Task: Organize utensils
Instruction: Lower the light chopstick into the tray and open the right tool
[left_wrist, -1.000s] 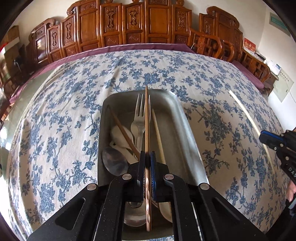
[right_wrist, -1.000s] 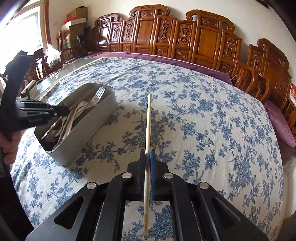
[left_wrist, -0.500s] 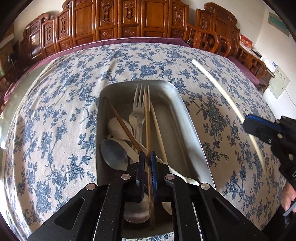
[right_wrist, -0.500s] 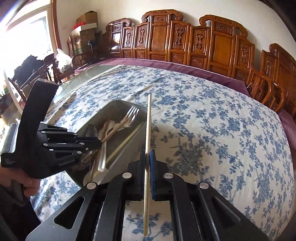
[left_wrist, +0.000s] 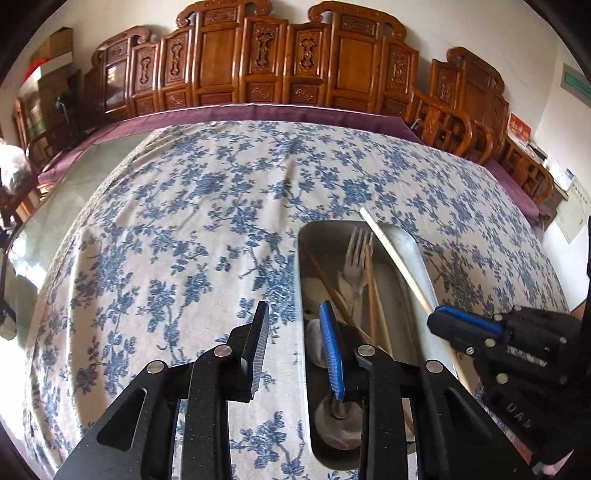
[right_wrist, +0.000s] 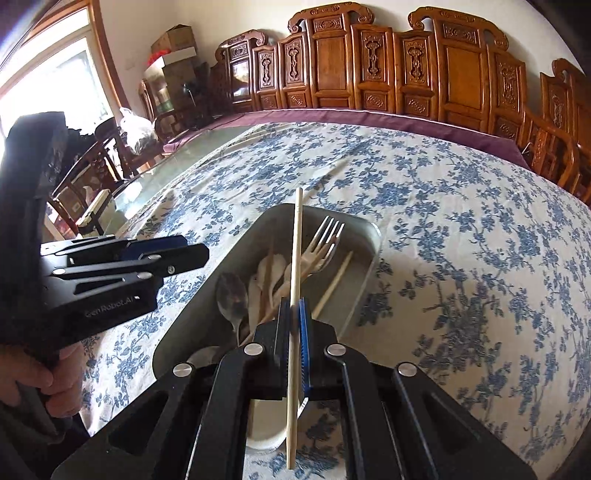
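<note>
Hand (right_wrist: 55, 373) only in right-wrist view

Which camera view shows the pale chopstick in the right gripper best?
The right wrist view: the pale chopstick runs full length between the shut pads. The left wrist view shows only its front part, slanting over the metal tray.

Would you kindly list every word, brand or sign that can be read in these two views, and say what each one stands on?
"Gen Robot.AI": on the side of the left gripper, in the right wrist view.
"DA…": cut-off letters on the body of the right gripper, in the left wrist view; the rest cannot be read.
Red sign, green wall plaque and white wall notice: print too small and blurred to read.
</note>
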